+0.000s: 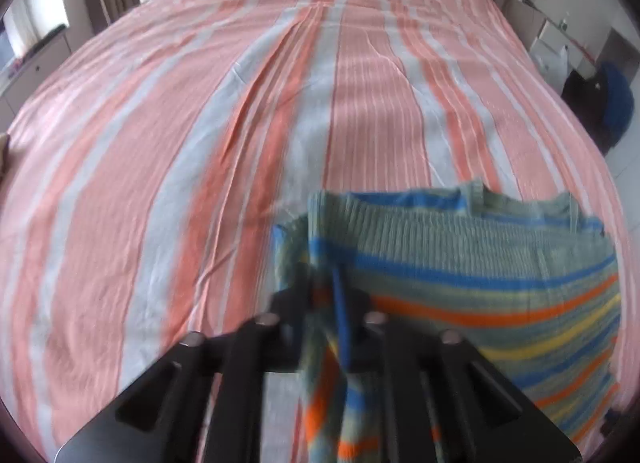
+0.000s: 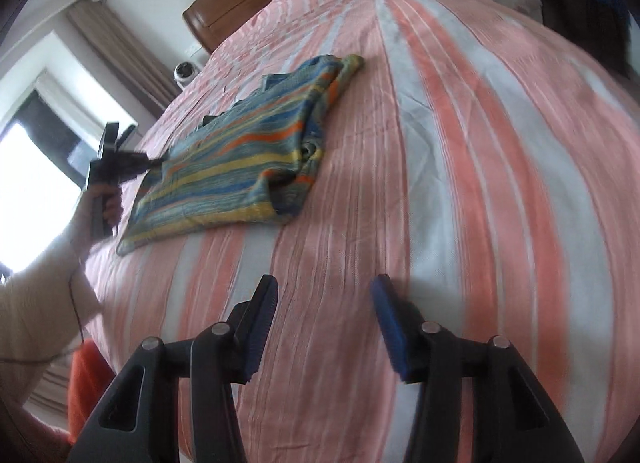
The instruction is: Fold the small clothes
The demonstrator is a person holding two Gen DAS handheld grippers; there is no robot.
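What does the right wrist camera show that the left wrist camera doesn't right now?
Only the right wrist view: the whole striped sweater lying partly folded, the right gripper open over bare sheet with nothing between its fingers, the left gripper from outside at the sweater's edge, and the left hand with a cream sleeve.

Only the left wrist view: sweater fabric bunched between the left gripper's fingers.

Both: the sweater and the pink-and-white striped bedsheet.

One striped sweater (image 2: pixel 236 151), one bed (image 2: pixel 460 143), two grippers: left gripper (image 2: pixel 154 162), right gripper (image 2: pixel 324 327).
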